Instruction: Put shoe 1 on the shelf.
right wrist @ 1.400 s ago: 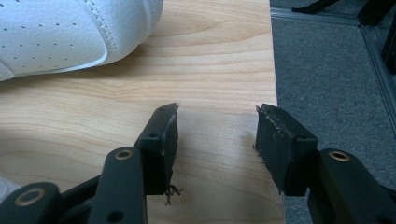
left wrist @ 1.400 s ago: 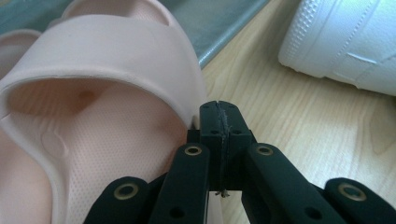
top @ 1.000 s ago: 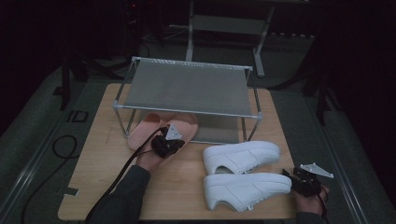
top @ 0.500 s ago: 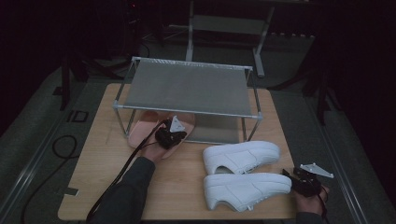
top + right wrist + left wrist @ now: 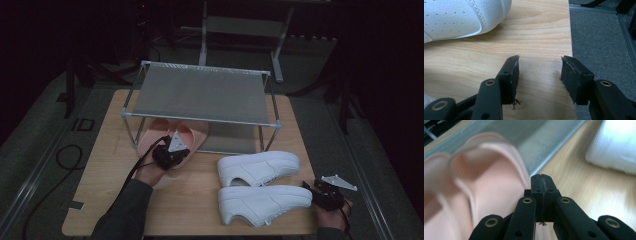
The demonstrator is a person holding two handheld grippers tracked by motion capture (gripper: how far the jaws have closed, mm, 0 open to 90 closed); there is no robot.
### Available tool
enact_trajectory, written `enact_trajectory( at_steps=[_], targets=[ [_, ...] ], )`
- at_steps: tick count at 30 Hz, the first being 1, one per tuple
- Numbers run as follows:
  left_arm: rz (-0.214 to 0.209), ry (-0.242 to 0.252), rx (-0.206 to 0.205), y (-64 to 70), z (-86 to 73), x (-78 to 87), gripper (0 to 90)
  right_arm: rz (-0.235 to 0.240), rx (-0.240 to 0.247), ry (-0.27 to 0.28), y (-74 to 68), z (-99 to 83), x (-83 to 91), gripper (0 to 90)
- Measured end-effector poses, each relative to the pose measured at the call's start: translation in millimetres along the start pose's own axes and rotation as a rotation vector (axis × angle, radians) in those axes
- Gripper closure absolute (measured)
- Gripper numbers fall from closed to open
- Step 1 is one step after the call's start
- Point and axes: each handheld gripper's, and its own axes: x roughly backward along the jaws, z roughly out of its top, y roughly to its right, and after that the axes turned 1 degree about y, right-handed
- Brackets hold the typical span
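Left gripper (image 5: 172,150) sits over the pink slippers (image 5: 172,132), its jaws pressed together on the inner edge of the right-hand slipper (image 5: 496,185); in the left gripper view the two black jaws meet with no gap and the slipper's rim disappears behind them, so I judge it is pinching that thin edge. The pair lies half under the front rail of the shoe rack (image 5: 200,95), toes pointing in towards the lower level, which suggests the slipper is being slid into the space beneath the grey shelf. Gripping the rim rather than the sole makes sense: it is the one part slim enough to fit between the jaws.

Moving right, two white sneakers (image 5: 260,185) lie side by side on the wooden table (image 5: 100,180), in front of the rack and well apart from the slippers, toes pointing towards the left. They look like the next things to be shelved.

At the far right, near the table's corner, the right gripper (image 5: 327,195) rests low just beside the heel of the nearer sneaker (image 5: 461,17), jaws spread wide with bare wood between them, holding nothing. It seems parked close, ready to take that heel
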Motion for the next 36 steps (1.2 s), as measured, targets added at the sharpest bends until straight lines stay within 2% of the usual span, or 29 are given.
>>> enact_trajectory(
  at_steps=[2, 7, 10, 13, 15, 22, 36],
  targets=[
    [0.013, -0.007, 0.012, 0.0, -11.2, 9.7, 90.0, 0.0, 0.001, 0.0, 0.0, 0.0, 0.0, 47.6],
    [0.053, -0.027, 0.074, -6.4, -38.2, 27.0, 90.0, -0.001, 0.0, 0.0, -0.1, 0.0, 0.0, 47.7],
    [0.082, -0.043, 0.116, -11.4, -52.6, 32.8, 90.0, -0.002, 0.0, 0.0, -0.1, -0.1, 0.1, 47.7],
    [0.103, -0.058, 0.133, -13.5, -62.0, 36.2, 90.0, -0.002, 0.0, 0.0, -0.1, -0.1, 0.1, 47.7],
    [0.103, -0.068, 0.136, -14.2, -65.2, 35.7, 89.9, -0.002, 0.0, 0.0, -0.1, -0.1, 0.1, 47.7],
    [0.071, -0.105, 0.109, -7.2, -63.4, 23.5, 89.9, -0.002, 0.0, 0.0, -0.1, -0.1, 0.1, 47.7],
    [0.01, -0.083, 0.076, 8.2, -41.3, 0.1, 89.7, -0.002, 0.0, 0.0, -0.1, -0.1, 0.1, 47.7]
  ],
)
